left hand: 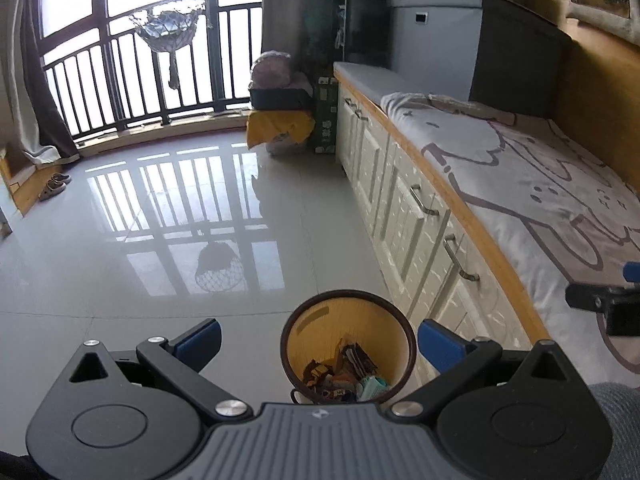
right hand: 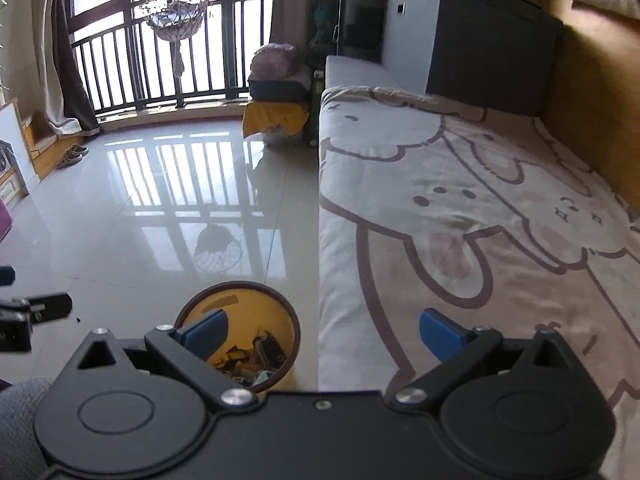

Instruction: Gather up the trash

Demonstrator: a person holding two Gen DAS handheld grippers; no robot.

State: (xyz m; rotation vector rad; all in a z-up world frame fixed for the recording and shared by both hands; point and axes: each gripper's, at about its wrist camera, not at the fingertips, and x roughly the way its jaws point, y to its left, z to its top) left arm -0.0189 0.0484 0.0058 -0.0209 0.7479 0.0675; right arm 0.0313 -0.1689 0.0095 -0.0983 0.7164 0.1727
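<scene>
Left gripper (left hand: pixel 318 338) spread wide, nothing between its 2 blue pads (left hand: pixel 202 340). Right gripper (right hand: pixel 322 332) spread wide too, holding nothing.

Bin (left hand: pixel 347 346) on the shiny floor (left hand: pixel 160 220), right below the left gripper, seen between its pads. Round, yellow inside, dark rim. Trash (left hand: pixel 344 376) at the bottom: brown wrappers, bits of paper, something light green. Same bin (right hand: pixel 256 320) low and left in the right view, partly hidden behind the right gripper's left pad (right hand: pixel 206 334).

Close beside the bin, white drawers (left hand: pixel 400 200) with metal handles, under a wood edge. On top, a bed (right hand: pixel 460 200) with a pale cartoon sheet, bare where it shows. Right gripper above the bed's edge. Its tip (left hand: pixel 600 300) pokes into the left view over the sheet, well apart from the bin. Left gripper's tip (right hand: pixel 36 308) pokes in at the left side of the right view.

Farther off, a grey box (left hand: pixel 440 40) at the far end of the bed. A pile with a yellow cloth (left hand: pixel 280 126) on the floor past the drawers, a dark tray and a pink bundle on it. Big window with black bars (left hand: pixel 140 72), a net basket (left hand: pixel 170 30) hanging there. Curtain (left hand: pixel 40 112) at the left, 2 shoes (left hand: pixel 54 186) near it. Floor between the bin and the window clear, only bright shine from the window on it. A small dark speck (right hand: pixel 78 320) on the floor left of the bin in the right view, too small to tell what.
</scene>
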